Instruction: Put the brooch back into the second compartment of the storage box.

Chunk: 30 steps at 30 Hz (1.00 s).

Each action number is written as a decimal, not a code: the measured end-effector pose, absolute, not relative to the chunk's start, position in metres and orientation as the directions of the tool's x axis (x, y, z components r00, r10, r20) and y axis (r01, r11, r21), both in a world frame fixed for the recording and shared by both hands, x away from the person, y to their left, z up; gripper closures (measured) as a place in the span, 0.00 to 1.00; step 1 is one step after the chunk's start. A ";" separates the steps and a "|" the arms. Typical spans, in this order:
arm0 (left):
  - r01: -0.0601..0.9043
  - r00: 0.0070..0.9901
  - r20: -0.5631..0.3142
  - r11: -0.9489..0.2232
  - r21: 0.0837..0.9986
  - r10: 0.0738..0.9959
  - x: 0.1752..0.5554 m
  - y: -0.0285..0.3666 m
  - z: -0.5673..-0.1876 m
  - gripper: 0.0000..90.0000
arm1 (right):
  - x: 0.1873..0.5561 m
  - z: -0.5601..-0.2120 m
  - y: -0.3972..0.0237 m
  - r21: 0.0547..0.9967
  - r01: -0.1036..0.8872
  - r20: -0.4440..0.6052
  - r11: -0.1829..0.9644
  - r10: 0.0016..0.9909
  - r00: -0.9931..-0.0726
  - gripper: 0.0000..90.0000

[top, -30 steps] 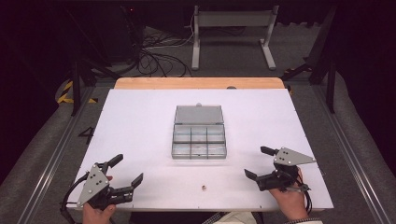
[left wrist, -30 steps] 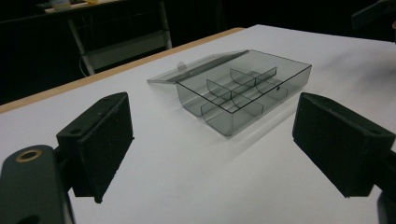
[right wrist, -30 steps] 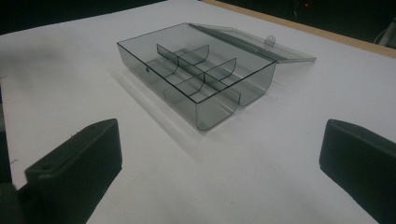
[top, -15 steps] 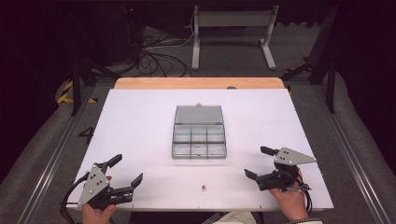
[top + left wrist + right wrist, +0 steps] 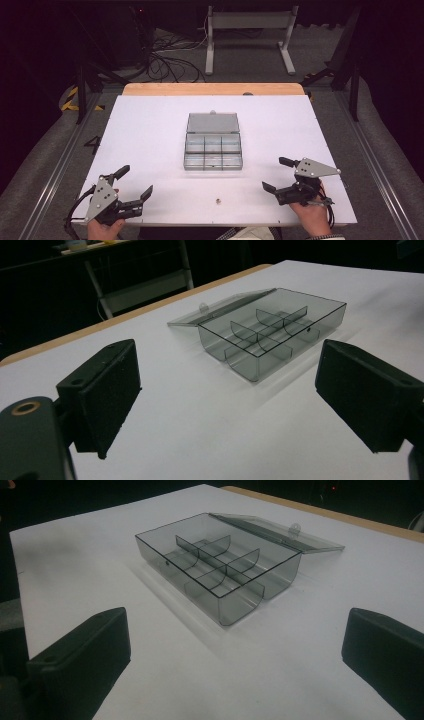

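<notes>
Smoky-grey plastic compartment box (image 5: 213,146) lies open mid-worktop (image 5: 150,130); left gripper (image 5: 134,184) and right gripper (image 5: 275,175) wait near the front corners, jaws apart, likely before reaching for the small part (image 5: 218,201).

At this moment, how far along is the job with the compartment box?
Done: the compartment box sits mid-table with its lid already folded open; its compartments look empty. In hand: nothing; the left gripper and right gripper are both open near the table's front edge. Left: seemingly everything, possibly picking up the small object lying between them.
</notes>
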<state>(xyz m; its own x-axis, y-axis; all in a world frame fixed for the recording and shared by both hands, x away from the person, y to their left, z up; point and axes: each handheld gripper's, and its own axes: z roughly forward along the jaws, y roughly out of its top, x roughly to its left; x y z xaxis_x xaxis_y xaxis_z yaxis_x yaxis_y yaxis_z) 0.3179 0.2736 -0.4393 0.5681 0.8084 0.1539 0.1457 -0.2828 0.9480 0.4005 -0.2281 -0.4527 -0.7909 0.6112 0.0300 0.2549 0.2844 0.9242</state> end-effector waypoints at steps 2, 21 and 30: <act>0.149 0.567 0.148 -0.277 0.949 0.810 0.318 0.273 -0.440 0.13 | 0.400 -0.452 -0.228 0.925 0.253 0.031 0.282 0.609 -0.792 0.00; 0.158 0.563 0.154 -0.289 0.944 0.812 0.318 0.273 -0.440 0.12 | 0.404 -0.441 -0.207 0.917 0.236 0.001 0.323 0.588 -0.809 0.00; 0.154 0.562 0.160 -0.293 0.944 0.811 0.318 0.273 -0.440 0.13 | 0.408 -0.436 -0.191 0.907 0.223 -0.017 0.357 0.559 -0.829 0.00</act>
